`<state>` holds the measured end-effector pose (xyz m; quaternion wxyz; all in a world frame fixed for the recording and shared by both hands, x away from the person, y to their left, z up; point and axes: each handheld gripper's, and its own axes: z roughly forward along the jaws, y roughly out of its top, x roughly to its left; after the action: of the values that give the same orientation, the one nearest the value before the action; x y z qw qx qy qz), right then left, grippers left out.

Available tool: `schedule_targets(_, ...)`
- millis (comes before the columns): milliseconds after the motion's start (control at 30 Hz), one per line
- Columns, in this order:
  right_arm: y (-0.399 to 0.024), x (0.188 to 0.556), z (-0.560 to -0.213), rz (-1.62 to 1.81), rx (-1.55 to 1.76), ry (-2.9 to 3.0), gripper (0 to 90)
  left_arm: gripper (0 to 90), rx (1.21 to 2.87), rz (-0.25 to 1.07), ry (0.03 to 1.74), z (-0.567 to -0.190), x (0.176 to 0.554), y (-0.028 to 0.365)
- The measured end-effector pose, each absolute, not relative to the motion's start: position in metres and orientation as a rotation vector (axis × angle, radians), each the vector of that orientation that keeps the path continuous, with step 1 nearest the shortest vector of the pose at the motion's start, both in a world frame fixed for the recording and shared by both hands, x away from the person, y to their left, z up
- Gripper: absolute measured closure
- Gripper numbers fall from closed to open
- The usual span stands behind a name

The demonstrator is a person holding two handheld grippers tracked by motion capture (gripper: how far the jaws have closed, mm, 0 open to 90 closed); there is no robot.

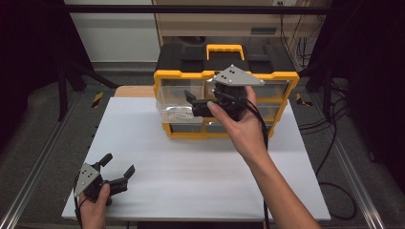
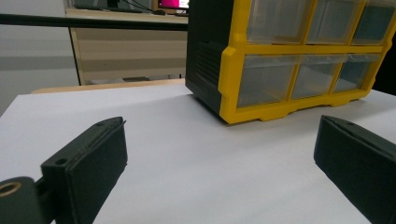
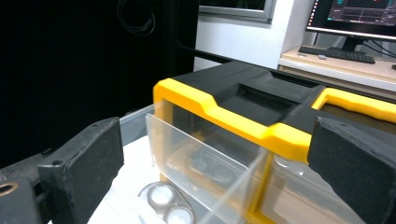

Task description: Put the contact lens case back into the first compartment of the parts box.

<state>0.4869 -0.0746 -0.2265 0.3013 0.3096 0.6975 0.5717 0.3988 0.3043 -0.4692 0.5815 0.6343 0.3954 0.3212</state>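
The clear drawer (image 1: 175, 110) is pulled out at the left of the yellow organizer (image 1: 282, 78), rings (image 3: 164, 200) visible inside (removal apparently remains). The right gripper (image 1: 193, 102) is held wide over it, nothing gripped; the left gripper (image 1: 118, 168) rests wide, near left.

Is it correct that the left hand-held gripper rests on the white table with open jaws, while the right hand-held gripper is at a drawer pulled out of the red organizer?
Not quite: the organizer is yellow and black, not red, as the high view shows. The rest holds: the left hand-held gripper rests open on the white table, and the right hand-held gripper is at the pulled-out drawer.
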Motion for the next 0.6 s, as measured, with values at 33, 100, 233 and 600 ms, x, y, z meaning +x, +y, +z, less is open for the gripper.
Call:
schedule_targets(33,-0.077,0.487,-0.227,1.519,0.827,1.843,4.2,2.5,1.484,0.750,0.923,-0.469,0.399,0.304)
schedule_targets(100,-0.083,0.488,-0.228,1.517,0.837,1.838,4.2,2.5,1.483,0.750,0.923,-0.469,0.399,0.304)
schedule_targets(233,-0.094,0.488,-0.231,1.518,0.847,1.822,3.8,2.5,1.484,0.750,0.924,-0.469,0.399,0.304)
schedule_targets(600,-0.123,0.485,-0.237,1.504,0.891,1.796,3.7,2.5,1.487,0.749,0.923,-0.470,0.399,0.303)
